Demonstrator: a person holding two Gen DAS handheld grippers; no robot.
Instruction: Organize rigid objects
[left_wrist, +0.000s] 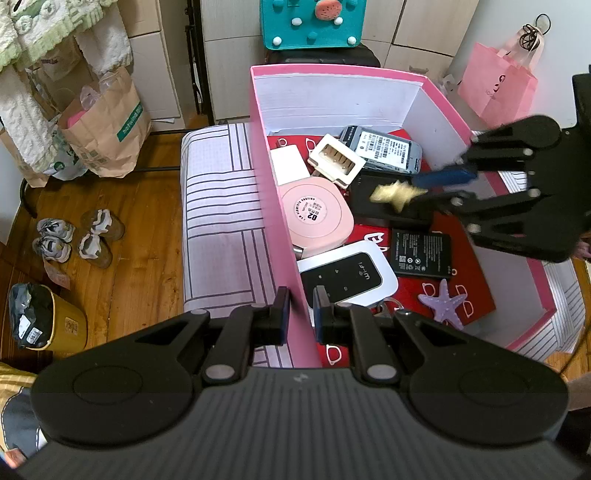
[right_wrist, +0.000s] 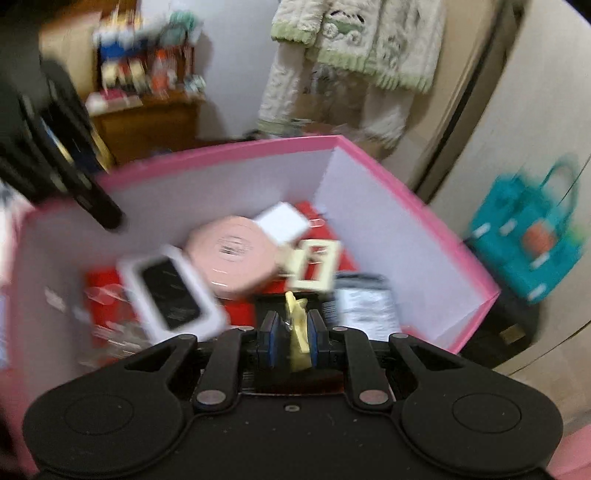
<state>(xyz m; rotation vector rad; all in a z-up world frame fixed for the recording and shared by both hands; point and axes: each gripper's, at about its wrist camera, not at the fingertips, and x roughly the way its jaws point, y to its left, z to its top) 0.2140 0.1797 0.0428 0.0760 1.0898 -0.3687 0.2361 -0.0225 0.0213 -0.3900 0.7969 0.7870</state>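
Note:
My left gripper (left_wrist: 300, 301) is shut on the near left wall of the pink box (left_wrist: 269, 147). In the right wrist view it shows blurred at the box's left rim (right_wrist: 92, 199). My right gripper (left_wrist: 432, 188) reaches in over the box from the right, shut on a small yellow star (left_wrist: 397, 194). The right wrist view has that star (right_wrist: 297, 332) upright between the blue pads, above the box's contents. Inside lie a pink round case (left_wrist: 316, 216), a white Wi-Fi router (left_wrist: 347, 275), a black battery (left_wrist: 423, 253), a purple starfish (left_wrist: 445, 302) and a cream socket (left_wrist: 336, 158).
The box stands on a striped cushion (left_wrist: 221, 221). A grey battery (left_wrist: 384, 147) and a white block (left_wrist: 290, 164) lie at the box's far end. On the wooden floor to the left are a paper bag (left_wrist: 107, 133), shoes (left_wrist: 74, 240) and a bin (left_wrist: 55, 325). A teal bag (right_wrist: 528, 243) stands beyond.

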